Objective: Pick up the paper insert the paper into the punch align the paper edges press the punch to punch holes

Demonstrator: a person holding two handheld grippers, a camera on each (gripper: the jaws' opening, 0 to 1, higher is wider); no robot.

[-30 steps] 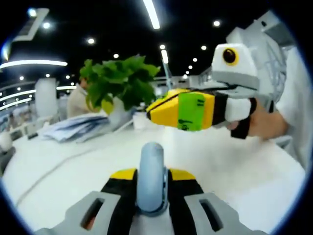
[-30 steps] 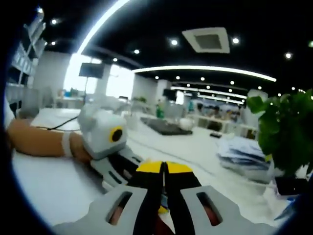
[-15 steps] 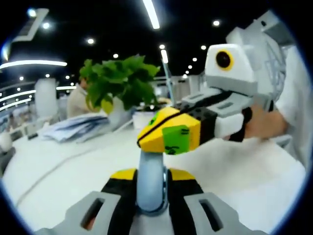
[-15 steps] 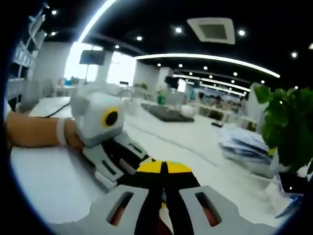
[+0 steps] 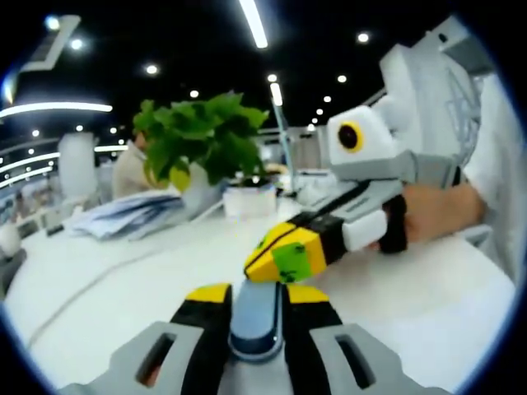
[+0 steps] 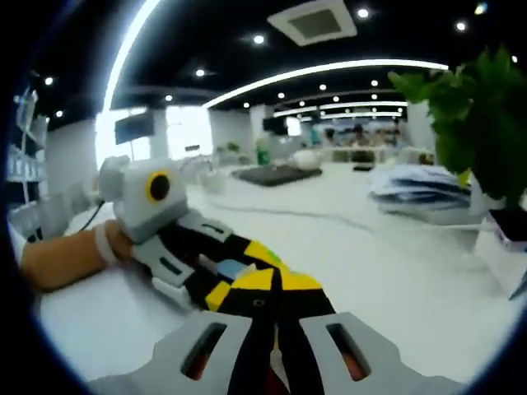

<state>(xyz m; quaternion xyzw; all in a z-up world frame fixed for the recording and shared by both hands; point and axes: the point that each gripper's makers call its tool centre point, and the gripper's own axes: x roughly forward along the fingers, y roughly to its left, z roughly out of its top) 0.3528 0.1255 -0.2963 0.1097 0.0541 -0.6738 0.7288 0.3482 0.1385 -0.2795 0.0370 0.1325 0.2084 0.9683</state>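
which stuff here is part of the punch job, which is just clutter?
Job:
- punch handle, blue-grey, between the left gripper's jaws
- right gripper, shut, tip down by the handle

Clutter:
- potted plant
- paper stack far back on the table
- cable
- dark tray on a far table

Can't tell if that stack is the job's paper.

Left claw (image 5: 256, 298): grey moulded base with slotted openings, black jaws capped in yellow. Right claw (image 5: 276, 262): same grey, black and yellow build, with a green label bearing dark markings on its yellow tip. Right hand (image 5: 428, 210): black strap across it; white sleeve (image 5: 501, 164) behind. Left hand (image 6: 111, 245): white band at the wrist.
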